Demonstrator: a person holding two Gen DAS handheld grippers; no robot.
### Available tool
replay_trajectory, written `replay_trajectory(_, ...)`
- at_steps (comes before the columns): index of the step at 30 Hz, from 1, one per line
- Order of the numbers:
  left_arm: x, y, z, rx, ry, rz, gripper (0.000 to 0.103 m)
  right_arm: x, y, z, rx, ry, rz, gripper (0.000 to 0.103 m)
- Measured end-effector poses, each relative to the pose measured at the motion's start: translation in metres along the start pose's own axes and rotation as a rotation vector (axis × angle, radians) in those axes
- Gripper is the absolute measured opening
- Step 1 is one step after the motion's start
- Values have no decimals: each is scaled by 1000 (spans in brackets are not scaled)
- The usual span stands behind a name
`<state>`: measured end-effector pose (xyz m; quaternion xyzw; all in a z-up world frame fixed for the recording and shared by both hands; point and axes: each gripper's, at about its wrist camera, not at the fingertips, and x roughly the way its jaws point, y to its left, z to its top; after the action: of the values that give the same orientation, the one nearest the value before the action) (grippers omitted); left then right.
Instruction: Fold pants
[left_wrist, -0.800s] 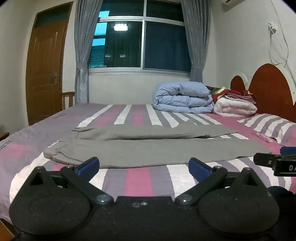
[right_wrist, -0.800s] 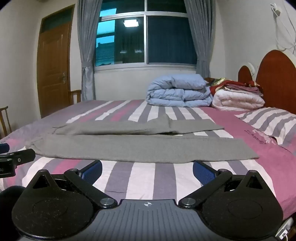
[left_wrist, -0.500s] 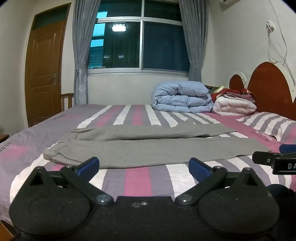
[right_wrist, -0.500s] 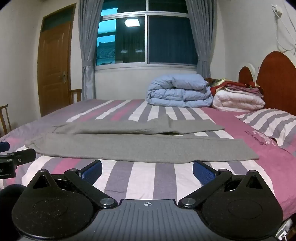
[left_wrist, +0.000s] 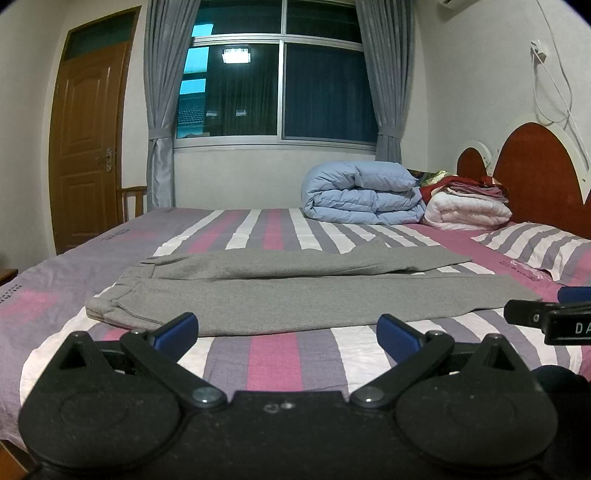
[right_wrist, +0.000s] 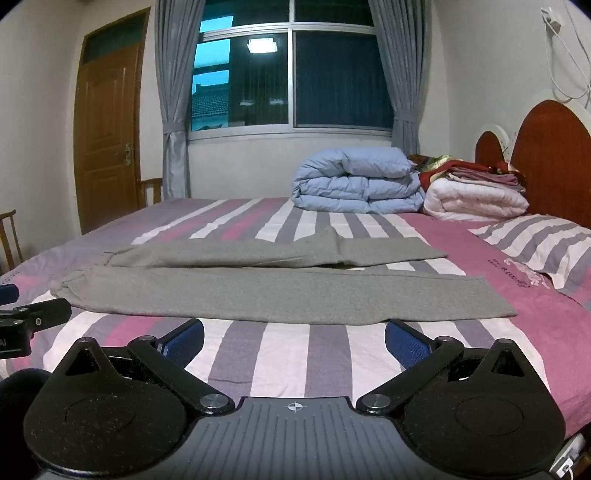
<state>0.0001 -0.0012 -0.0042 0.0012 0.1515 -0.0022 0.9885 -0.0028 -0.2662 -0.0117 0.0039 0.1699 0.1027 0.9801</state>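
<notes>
The grey pants are lying spread lengthwise across the striped bed, legs side by side, seemingly unfolded; both the left tongs and right tongs are hovering released, empty, so every fold is looking still ahead

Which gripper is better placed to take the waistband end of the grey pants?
Left. The waistband end lies just ahead of the left gripper; in the right wrist view that end sits far to the left, while the right gripper faces the leg cuffs. Both are open and empty.
</notes>
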Motion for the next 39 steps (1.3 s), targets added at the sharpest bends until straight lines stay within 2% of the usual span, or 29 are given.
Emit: replay_trajectory(39, 0, -1, -1, 4, 0, 6, 97, 2, -4, -3, 7, 5, 2, 103)
